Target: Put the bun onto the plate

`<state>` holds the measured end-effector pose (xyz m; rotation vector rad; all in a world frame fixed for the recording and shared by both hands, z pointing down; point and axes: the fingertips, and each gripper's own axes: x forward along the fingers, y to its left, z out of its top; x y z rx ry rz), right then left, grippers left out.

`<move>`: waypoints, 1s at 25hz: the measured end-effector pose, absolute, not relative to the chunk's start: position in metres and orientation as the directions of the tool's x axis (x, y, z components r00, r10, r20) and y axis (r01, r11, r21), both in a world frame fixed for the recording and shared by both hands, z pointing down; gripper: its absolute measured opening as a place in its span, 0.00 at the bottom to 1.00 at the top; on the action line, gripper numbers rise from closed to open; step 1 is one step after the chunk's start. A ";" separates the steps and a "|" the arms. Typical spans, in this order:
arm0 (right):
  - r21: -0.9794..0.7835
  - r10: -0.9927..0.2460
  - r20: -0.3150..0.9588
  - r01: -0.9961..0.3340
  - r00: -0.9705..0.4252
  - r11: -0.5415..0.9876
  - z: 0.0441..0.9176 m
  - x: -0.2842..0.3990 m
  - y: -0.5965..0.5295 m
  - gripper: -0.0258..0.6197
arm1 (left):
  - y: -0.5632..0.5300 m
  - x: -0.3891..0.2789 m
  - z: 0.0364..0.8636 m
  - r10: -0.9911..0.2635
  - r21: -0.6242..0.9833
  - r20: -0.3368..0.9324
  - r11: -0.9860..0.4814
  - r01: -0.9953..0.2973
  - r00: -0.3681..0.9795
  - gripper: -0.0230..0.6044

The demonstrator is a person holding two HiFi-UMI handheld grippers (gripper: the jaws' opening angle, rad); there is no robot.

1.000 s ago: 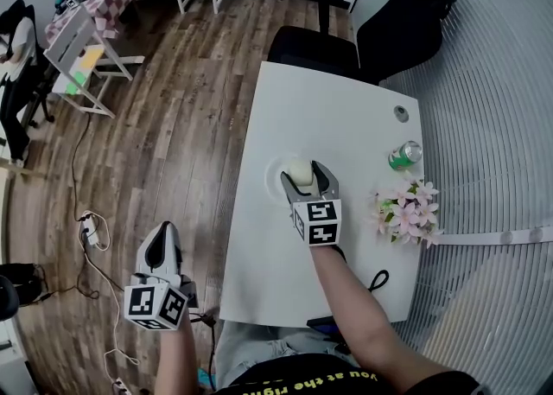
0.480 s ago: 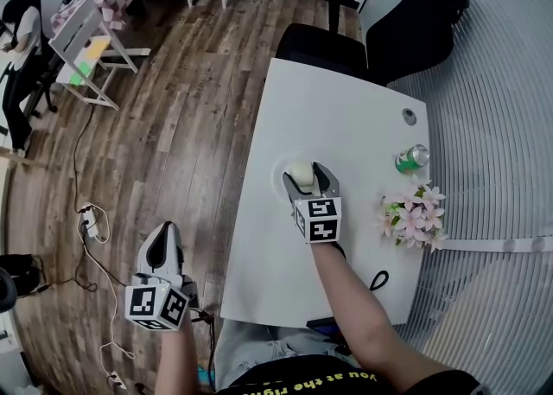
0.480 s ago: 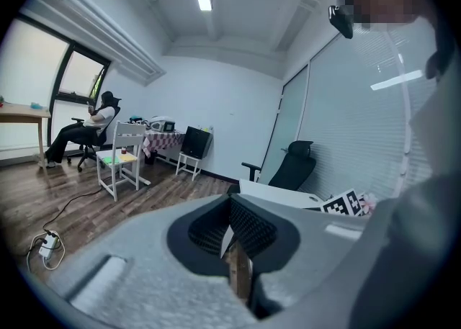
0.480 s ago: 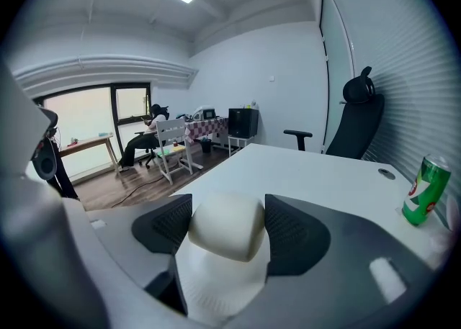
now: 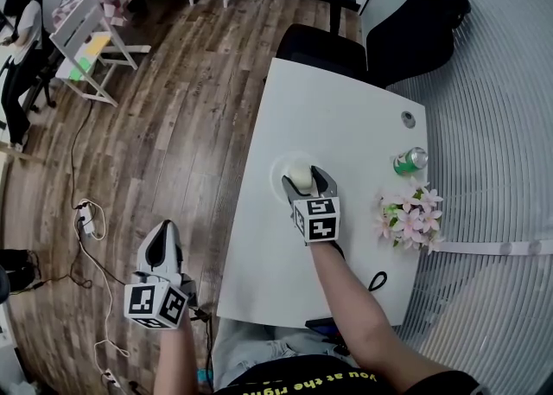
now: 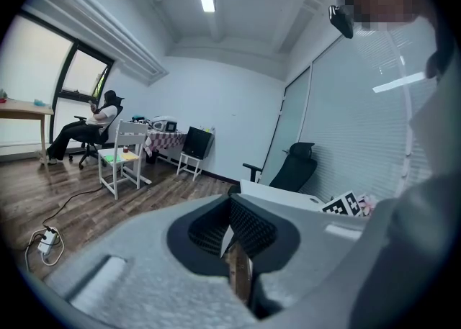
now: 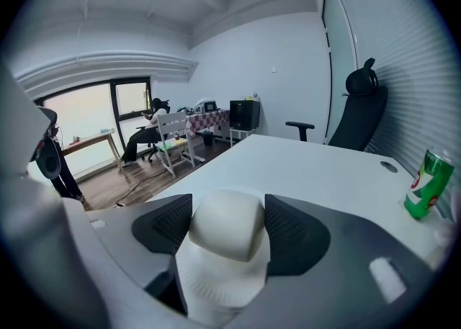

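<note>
Right gripper (image 5: 304, 178): jaws set wide, clamped on the bun (image 5: 299, 175). In the right gripper view the two black pads (image 7: 290, 228) press against the left and right sides of the bun (image 7: 227, 221), and the gripper (image 7: 229, 228) holds nothing else.

Bun position: directly over the white plate (image 5: 278, 162), which lies near the left edge of the table (image 5: 346, 117). The plate's ribbed rim (image 7: 209, 288) shows just below the bun. Whether the bun's underside touches the plate cannot be told.

Left gripper (image 5: 162, 232): held off the table's left side, over the wooden floor, well apart from the plate. Its jaws are closed together with nothing between them, as the left gripper view (image 6: 232, 228) shows.

A green can (image 5: 408, 160) and pink flowers (image 5: 406, 216) sit at the table's right side.
</note>
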<state>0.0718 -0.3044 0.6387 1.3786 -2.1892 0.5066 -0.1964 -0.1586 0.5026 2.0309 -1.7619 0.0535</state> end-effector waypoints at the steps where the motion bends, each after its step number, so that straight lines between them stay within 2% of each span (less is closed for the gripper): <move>1: -0.046 -0.718 0.594 -0.907 -0.362 0.419 0.639 0.072 -0.304 0.54 | -0.159 -0.196 0.503 -0.931 0.307 0.314 -0.085 -0.948 0.185 0.04; 25: 0.035 -0.672 0.670 -0.890 -0.317 0.455 0.658 0.079 -0.291 0.54 | -0.149 -0.197 0.500 -0.934 0.319 0.303 -0.090 -0.943 0.191 0.04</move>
